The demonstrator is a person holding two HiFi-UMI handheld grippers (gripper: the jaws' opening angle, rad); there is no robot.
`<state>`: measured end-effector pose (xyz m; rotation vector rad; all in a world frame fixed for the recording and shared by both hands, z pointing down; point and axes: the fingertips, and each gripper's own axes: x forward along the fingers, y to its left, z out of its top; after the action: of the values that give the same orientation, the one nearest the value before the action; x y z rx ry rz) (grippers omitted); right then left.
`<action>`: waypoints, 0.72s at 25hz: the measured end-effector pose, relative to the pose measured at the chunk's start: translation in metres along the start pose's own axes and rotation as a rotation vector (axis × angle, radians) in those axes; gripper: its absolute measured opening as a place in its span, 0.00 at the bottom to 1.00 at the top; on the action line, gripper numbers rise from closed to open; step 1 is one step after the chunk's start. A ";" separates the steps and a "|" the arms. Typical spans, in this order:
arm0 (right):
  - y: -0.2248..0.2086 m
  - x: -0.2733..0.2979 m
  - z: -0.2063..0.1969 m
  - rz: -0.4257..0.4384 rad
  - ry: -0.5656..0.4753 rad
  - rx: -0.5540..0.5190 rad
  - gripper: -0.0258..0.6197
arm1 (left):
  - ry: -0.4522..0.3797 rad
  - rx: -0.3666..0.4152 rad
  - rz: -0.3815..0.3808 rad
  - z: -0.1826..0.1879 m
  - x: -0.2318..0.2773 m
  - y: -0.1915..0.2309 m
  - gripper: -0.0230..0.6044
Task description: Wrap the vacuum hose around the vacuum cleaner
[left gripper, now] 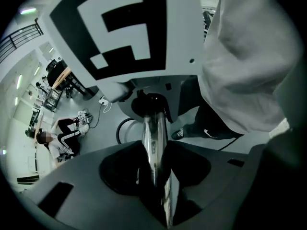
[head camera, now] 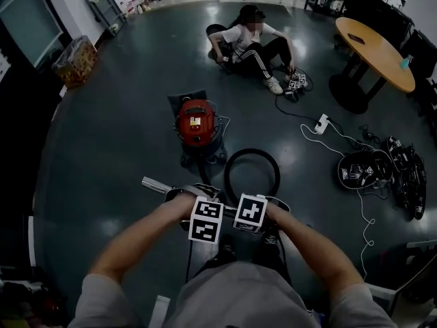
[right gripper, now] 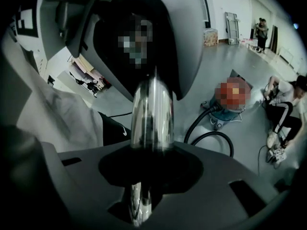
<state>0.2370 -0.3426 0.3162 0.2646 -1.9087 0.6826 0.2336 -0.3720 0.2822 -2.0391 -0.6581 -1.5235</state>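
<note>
Right gripper: fingers clamped on the metal tube. Left gripper: fingers straddle the same tube, slightly apart, likely taking a second hold for steering. Hose lies looped on the floor at centre frame, just below the red vacuum cleaner, not yet wrapped.

Your red canister vacuum cleaner stands upright on the dark floor, at about 12 o'clock from you, its round top facing up over a darker base. The black vacuum hose is not wound on it. It lies flat on the floor in one open loop at the cleaner's 4 o'clock, just beside the base. The chrome wand runs crosswise low in front of you, its free end pointing toward 9 o'clock.
</note>
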 end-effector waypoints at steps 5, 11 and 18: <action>-0.003 -0.007 -0.035 0.027 -0.007 -0.107 0.24 | 0.026 -0.022 -0.003 0.027 0.015 0.008 0.32; -0.030 -0.050 -0.091 -0.002 -0.085 -0.095 0.36 | 0.061 -0.099 -0.027 0.052 0.029 0.023 0.32; -0.074 -0.131 -0.153 -0.130 -0.357 0.084 0.36 | 0.075 -0.266 0.004 0.068 0.051 0.049 0.32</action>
<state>0.4459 -0.3320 0.2685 0.5914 -2.1792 0.6613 0.3268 -0.3604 0.3096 -2.1590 -0.4409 -1.7542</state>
